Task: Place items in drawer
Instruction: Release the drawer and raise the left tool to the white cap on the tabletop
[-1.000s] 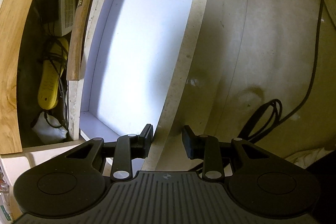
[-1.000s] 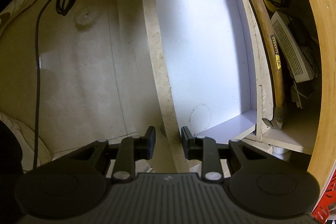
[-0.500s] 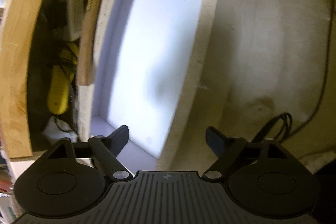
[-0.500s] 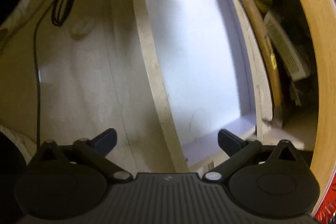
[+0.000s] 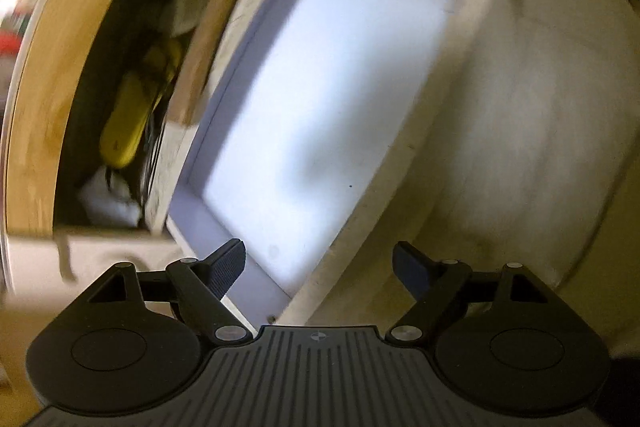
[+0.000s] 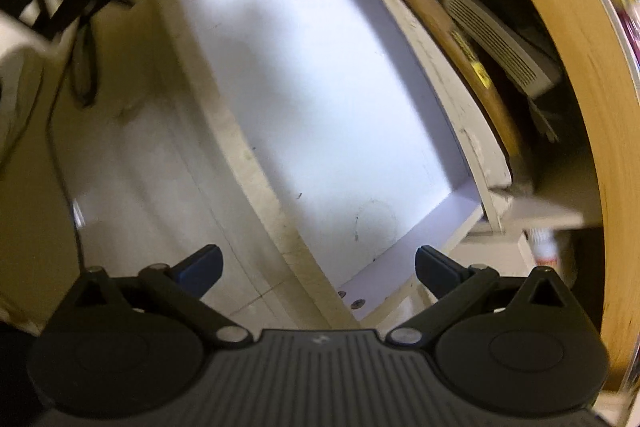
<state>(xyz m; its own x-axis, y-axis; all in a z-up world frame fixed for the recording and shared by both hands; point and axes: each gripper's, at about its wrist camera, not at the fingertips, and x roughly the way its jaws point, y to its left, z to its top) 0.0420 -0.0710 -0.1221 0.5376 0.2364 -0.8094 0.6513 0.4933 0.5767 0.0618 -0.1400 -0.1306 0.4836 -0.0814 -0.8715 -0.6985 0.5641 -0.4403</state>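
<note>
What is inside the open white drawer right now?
The drawer shows only its bare white bottom with faint marks; no item lies on the visible part. Its near corner is hidden behind the open right hand-held gripper.

— Where is there room to pass?
— The drawer (image 6: 320,99) lies open at twelve o'clock, its white bottom bare.
— What blocks the way?
— Its front panel (image 6: 256,179) runs from eleven to six; at two o'clock a wooden handle (image 6: 436,15) lies along the back wall, a white box (image 6: 500,43) behind it.
</note>
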